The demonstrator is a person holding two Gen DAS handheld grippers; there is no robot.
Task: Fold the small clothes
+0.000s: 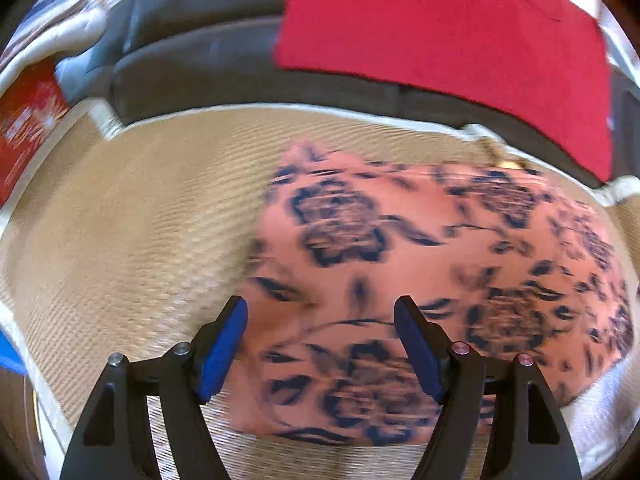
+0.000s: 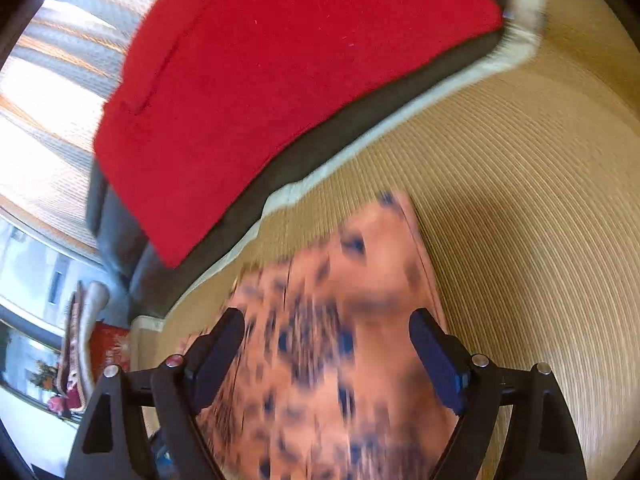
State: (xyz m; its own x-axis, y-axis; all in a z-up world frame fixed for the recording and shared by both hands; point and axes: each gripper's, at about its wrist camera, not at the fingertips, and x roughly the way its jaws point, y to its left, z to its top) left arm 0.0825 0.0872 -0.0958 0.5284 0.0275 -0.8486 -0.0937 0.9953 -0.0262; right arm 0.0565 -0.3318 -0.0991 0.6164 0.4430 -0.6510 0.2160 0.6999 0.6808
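A: Where's our peach cloth with dark blue flower print (image 1: 432,280)?
B: Flat on the tan woven mat (image 1: 140,220), under both grippers, left (image 1: 320,320) and right (image 2: 326,332); our jaws gape wide, holding nothing.

Left wrist view looks steeply down, close over the pink garment with dark floral print (image 1: 420,280) on the woven beige mat (image 1: 140,220). Right wrist view tilts shallower, rolled, just as close. Both share that garment, the mat, and the red cloth (image 2: 280,80) on the grey sofa (image 1: 200,40) beyond.
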